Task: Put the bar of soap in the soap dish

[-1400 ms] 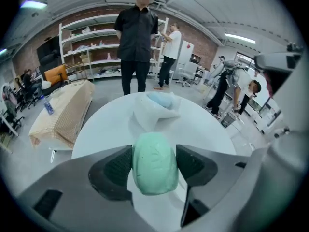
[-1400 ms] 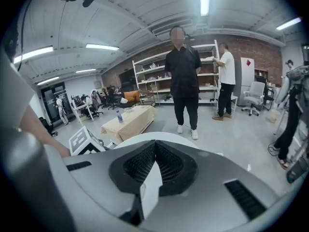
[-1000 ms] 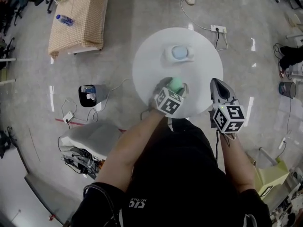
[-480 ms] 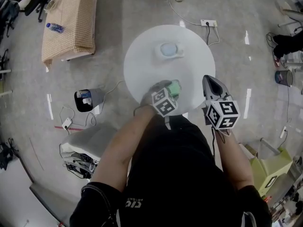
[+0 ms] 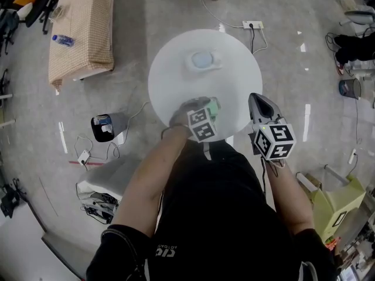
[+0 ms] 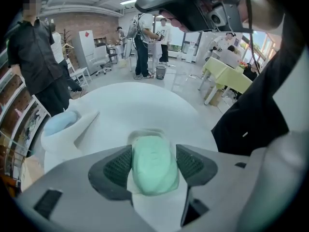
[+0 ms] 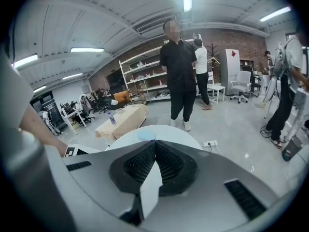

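Observation:
A pale green bar of soap [image 5: 215,106] [image 6: 152,164] sits between the pads of my left gripper [image 5: 207,106] [image 6: 153,154], which is shut on it across its width. It is low over the near part of the round white table [image 5: 176,69]; I cannot tell whether it rests on the top. The white soap dish [image 5: 203,60] [image 6: 62,125], pale blue inside, stands at the table's far side with nothing in it. My right gripper [image 5: 258,102] [image 7: 154,146] is shut on nothing and hangs off the table's right edge.
A beige covered bench [image 5: 82,28] with a bottle stands to the far left. A power strip [image 5: 252,24] and cables lie on the floor beyond the table, a black bin [image 5: 105,126] to its left. People stand around; one [image 6: 41,66] is close behind the dish.
My left gripper has rolled and shifted slightly towards me and to the right with the soap between its pads. The right gripper has stayed put, still shut.

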Action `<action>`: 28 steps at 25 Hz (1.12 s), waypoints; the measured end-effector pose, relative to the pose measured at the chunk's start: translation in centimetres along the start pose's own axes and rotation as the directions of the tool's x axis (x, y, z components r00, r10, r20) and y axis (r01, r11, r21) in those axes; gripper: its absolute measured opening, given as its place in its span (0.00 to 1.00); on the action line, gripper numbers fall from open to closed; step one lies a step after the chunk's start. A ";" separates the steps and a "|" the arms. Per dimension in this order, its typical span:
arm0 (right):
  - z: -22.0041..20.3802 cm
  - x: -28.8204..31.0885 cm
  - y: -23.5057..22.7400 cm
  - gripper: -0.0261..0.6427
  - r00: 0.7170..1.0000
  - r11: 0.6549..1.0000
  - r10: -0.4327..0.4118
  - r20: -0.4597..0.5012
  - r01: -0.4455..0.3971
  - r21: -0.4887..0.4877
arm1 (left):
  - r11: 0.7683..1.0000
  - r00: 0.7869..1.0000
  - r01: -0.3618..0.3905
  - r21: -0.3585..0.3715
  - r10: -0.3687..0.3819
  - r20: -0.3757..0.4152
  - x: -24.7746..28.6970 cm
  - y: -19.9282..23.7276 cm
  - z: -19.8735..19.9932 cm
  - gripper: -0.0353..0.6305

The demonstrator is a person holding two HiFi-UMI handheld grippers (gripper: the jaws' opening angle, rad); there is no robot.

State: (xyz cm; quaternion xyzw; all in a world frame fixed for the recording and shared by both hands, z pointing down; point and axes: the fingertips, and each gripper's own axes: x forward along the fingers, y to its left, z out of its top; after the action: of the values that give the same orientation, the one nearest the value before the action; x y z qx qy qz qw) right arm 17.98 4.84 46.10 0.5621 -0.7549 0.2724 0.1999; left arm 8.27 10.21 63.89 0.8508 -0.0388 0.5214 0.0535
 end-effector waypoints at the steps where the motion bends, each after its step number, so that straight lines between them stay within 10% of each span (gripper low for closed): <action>1: 0.0 0.0 0.0 0.06 1.000 1.000 0.000 0.000 0.000 0.001 | 1.000 1.000 0.001 0.017 -0.001 -0.011 0.0 0.0 -0.1 0.50; 12: 0.3 0.3 0.5 0.06 1.000 1.000 0.019 0.002 -0.019 0.008 | 0.981 0.982 -0.040 0.189 0.074 -0.172 0.5 0.1 -2.1 0.50; 28: 0.6 -0.2 0.4 0.06 1.000 1.000 0.024 0.006 -0.025 0.018 | 0.982 0.983 -0.183 0.054 0.183 -0.008 -2.0 1.2 0.2 0.36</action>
State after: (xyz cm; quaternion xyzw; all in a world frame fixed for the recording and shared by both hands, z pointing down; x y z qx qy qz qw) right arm 17.67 4.65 45.45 0.5554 -0.7599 0.2798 0.1891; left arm 7.39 8.99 62.12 0.8414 -0.1026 0.5303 -0.0171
